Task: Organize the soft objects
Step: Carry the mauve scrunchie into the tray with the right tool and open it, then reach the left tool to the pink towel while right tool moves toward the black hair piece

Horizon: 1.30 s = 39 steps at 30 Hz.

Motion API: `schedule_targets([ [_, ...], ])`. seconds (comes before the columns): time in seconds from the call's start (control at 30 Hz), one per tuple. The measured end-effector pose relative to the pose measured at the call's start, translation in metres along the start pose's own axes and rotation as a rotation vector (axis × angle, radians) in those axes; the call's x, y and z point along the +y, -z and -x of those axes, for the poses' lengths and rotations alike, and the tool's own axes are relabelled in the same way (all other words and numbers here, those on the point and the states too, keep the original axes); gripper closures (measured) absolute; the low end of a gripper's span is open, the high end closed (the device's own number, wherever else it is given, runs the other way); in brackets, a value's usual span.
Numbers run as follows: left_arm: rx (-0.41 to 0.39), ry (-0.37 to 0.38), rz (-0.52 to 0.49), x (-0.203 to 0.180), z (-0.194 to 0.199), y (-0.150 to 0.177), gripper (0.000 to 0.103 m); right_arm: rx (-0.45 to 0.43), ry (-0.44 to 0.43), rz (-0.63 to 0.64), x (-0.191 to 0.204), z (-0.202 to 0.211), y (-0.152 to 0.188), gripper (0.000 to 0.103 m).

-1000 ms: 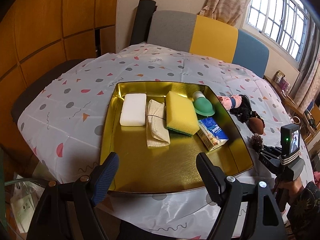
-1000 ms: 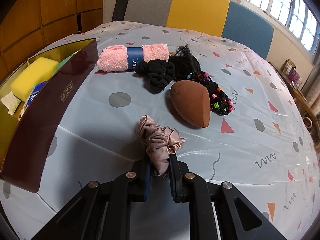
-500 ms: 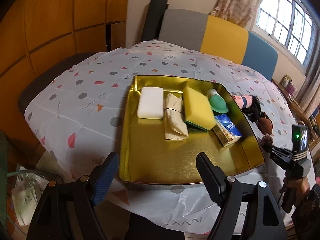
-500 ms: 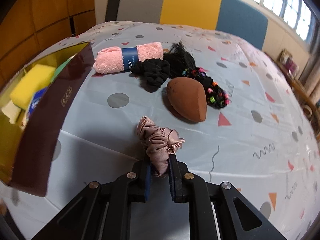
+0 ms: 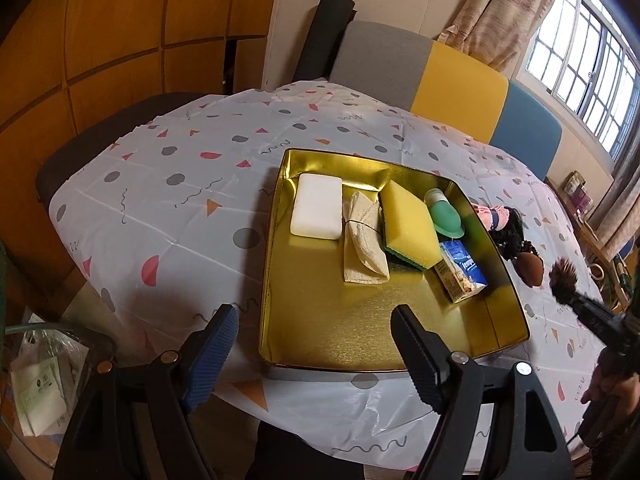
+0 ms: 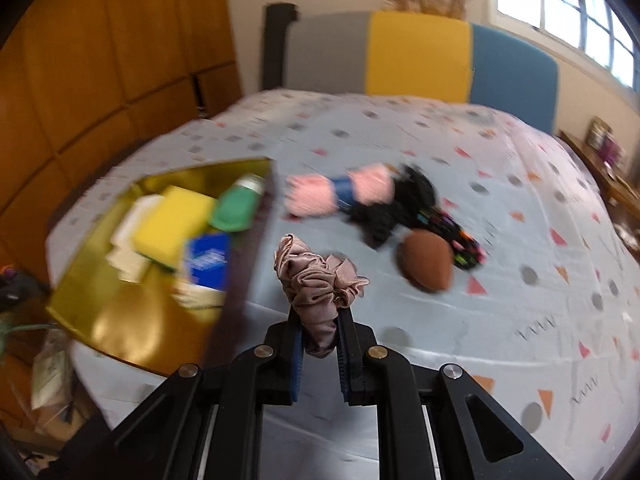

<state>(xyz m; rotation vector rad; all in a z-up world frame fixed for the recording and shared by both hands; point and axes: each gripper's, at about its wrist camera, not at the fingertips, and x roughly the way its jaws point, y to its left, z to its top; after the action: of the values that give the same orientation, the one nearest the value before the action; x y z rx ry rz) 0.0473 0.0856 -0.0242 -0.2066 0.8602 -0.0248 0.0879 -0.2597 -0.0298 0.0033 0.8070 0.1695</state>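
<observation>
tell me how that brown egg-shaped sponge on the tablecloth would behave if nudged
The brown egg-shaped sponge looks rounded with one tapered end, so it would probably roll in a curve rather than slide. It seems light and squashy. It lies beside the beaded hair tie, which might stop it.

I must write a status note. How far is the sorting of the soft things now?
Done: the gold tray holds a white sponge, cloth, yellow sponge, green item and blue packet. In hand: the right gripper is shut on a scrunchie; the left gripper is open, empty. Left on the table: pink towel, black scrunchie, brown sponge, beaded band.
</observation>
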Motion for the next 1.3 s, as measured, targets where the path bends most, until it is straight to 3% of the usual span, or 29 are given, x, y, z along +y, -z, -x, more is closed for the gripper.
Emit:
schedule_targets([
  [0.3, -0.021, -0.039, -0.024, -0.001, 0.005, 0.0, 0.024, 0.041, -0.203, 0.155, 0.105, -0.007, -0.013, 0.089],
  [0.53, -0.016, -0.043, -0.027, 0.003, 0.004, 0.002, 0.024, 0.16, -0.233, 0.229, 0.156, -0.052, -0.011, 0.088],
  [0.7, 0.001, -0.039, -0.017, 0.007, 0.0, 0.004, 0.024, 0.243, -0.183, 0.238, 0.161, -0.082, -0.004, 0.087],
  [0.87, 0.013, -0.037, -0.013, 0.008, -0.004, 0.005, 0.024, 0.25, -0.156, 0.238, 0.159, -0.09, -0.002, 0.078],
  [1.0, 0.022, -0.032, -0.008, 0.007, -0.006, 0.006, 0.024, 0.225, -0.172, 0.219, 0.155, -0.084, -0.005, 0.077],
  [1.17, 0.027, -0.016, -0.002, 0.007, -0.007, 0.005, 0.024, 0.15, -0.192, 0.186, 0.144, -0.058, -0.012, 0.061],
  [1.3, 0.019, -0.006, -0.03, -0.001, -0.005, 0.003, 0.024, 0.103, -0.18, 0.158, 0.13, -0.041, -0.016, 0.058],
])
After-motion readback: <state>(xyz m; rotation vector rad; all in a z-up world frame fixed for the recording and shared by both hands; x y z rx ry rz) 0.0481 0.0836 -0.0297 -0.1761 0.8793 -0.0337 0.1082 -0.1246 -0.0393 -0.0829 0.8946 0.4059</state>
